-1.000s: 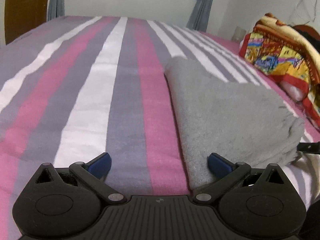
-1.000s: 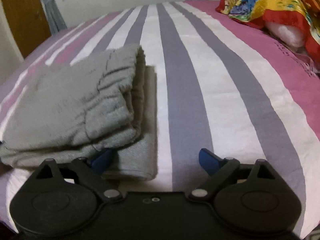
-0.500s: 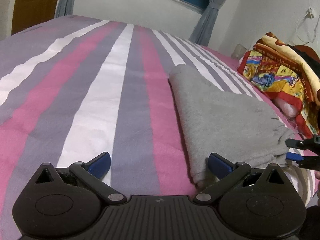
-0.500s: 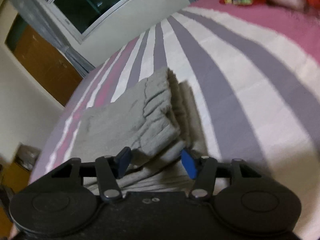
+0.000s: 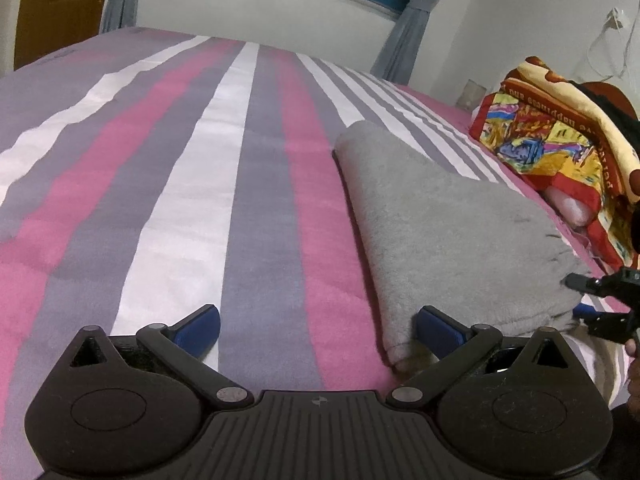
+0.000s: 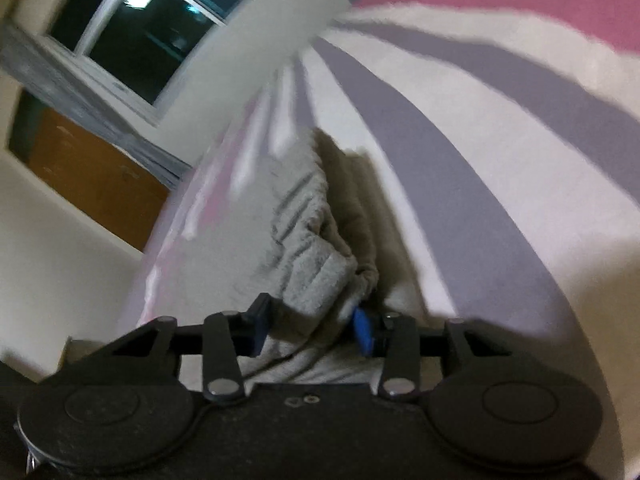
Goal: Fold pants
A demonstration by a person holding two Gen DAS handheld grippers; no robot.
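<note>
Right tool (image 6: pixel 312 326) is closing around the near corner of the folded grey pants (image 6: pixel 308 264) on the bed (image 6: pixel 500 168). Left tool (image 5: pixel 318 326) is hovering wide open, holding nothing.

The right wrist view is smeared with motion blur – the window (image 6: pixel 132 36), the door (image 6: pixel 92 184) and the bedspread (image 6: pixel 520 152) stripes lose their edges. The near end of the gray pants (image 6: pixel 308 264) drops behind the right gripper (image 6: pixel 312 326), so contact at the closing blue pads cannot be judged. In the left wrist view the right gripper is cut by the picture's edge, and the colourful blanket (image 5: pixel 560 152) runs out of frame – its far side unseen.
</note>
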